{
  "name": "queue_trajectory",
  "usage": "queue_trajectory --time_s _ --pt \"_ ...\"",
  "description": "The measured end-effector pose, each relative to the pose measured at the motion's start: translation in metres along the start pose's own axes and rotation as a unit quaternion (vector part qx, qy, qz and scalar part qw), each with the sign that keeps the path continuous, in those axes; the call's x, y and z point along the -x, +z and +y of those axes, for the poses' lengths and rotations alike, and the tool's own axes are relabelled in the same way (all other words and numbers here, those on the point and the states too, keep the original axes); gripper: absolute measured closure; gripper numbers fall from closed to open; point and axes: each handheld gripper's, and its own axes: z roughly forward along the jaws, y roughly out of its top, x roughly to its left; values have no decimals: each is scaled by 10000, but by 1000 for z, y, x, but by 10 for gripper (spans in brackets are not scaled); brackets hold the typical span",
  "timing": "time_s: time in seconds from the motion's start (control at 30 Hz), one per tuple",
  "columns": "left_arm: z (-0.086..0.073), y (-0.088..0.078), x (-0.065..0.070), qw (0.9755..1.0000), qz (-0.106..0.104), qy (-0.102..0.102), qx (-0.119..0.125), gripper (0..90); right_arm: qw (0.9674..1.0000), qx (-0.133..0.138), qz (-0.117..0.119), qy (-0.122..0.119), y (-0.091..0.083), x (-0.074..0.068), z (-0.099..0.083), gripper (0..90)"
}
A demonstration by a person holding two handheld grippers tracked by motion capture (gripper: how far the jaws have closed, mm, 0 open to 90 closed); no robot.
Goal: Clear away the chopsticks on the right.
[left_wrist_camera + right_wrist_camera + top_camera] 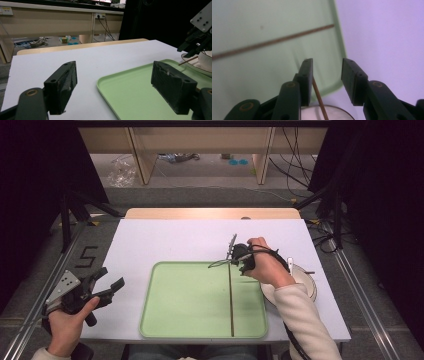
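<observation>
Moving chopsticks from the white bowl (306, 279) to the green tray (185, 300) looks like the job in hand, and you seem to be between the first and the second stick. Taking the tray as landmark: one brown chopstick (231, 300) lies flat inside it, near its right wall, running from the far rim to the near rim. The bowl sits just off the tray's right edge, and in the right gripper view a second chopstick (319, 101) rises from it, passing just beside the inner face of one jaw. Your right gripper (235, 254) hangs over the tray's far right corner; its jaws stand part open, with a clear gap between the pads, and they clamp nothing. Whether the stick touches that one pad, you cannot tell from these frames. Your left gripper (111, 282) rests well off the tray's left edge over the white table (165, 240), jaws wide apart and empty. Next move, as a judgement: bring the right jaws astride the second chopstick above the bowl, close squarely, then lay it on the tray beside the first.
</observation>
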Motion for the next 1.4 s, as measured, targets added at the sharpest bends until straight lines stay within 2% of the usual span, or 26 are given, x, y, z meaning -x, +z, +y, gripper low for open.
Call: queue_trajectory --time_s 0.07,0.17,0.2,0.27,0.33,0.43,0.53,0.63,0.73,0.8,0.93,1.07,1.2,1.3,1.33,1.4 --pt "0 0 0 10000 -21 -15 -29 209 9995 -208 192 -143 5 -1 -5 611" --pt "0 0 0 10000 -17 -12 -37 209 9970 -554 297 -457 14 -1 -13 608" --pt "0 0 0 10000 -18 -13 -34 209 9960 -686 319 -471 17 -2 -14 607" --pt "0 0 0 10000 -15 -16 -30 209 9952 -628 337 -668 22 0 -16 609" --pt "0 0 0 10000 -13 -18 -30 209 9952 -597 468 -626 25 -1 -17 625" --pt "0 0 0 10000 -18 -10 -37 210 9944 -605 429 -752 29 0 -18 665" --pt "0 0 0 10000 -19 -10 -25 210 9943 -693 369 -716 33 0 -19 709" --pt "0 0 0 10000 -18 -5 -39 209 9945 -616 384 -752 35 2 -20 741" --pt "0 0 0 10000 -17 -11 -41 209 9959 -477 433 -631 36 3 -23 769" --pt "0 0 0 10000 -16 -7 -40 209 9958 -486 368 -679 36 4 -24 787" --pt "0 0 0 10000 -18 -8 -40 210 9953 -532 413 -697 38 2 -23 841" --pt "0 0 0 10000 -11 -3 -41 210 9950 -507 306 -803 37 3 -23 871" --pt "0 0 0 10000 -11 -4 -35 210 9951 -448 98 -880 32 5 -22 872" --pt "0 0 0 10000 -15 -5 -35 210 9968 -290 48 -745 28 7 -24 873" --pt "0 0 0 10000 -15 -3 -38 210 9981 -211 6 -582 26 6 -24 873" --pt "0 0 0 10000 -13 -6 -35 210 9988 -69 -37 -487 22 8 -24 873"
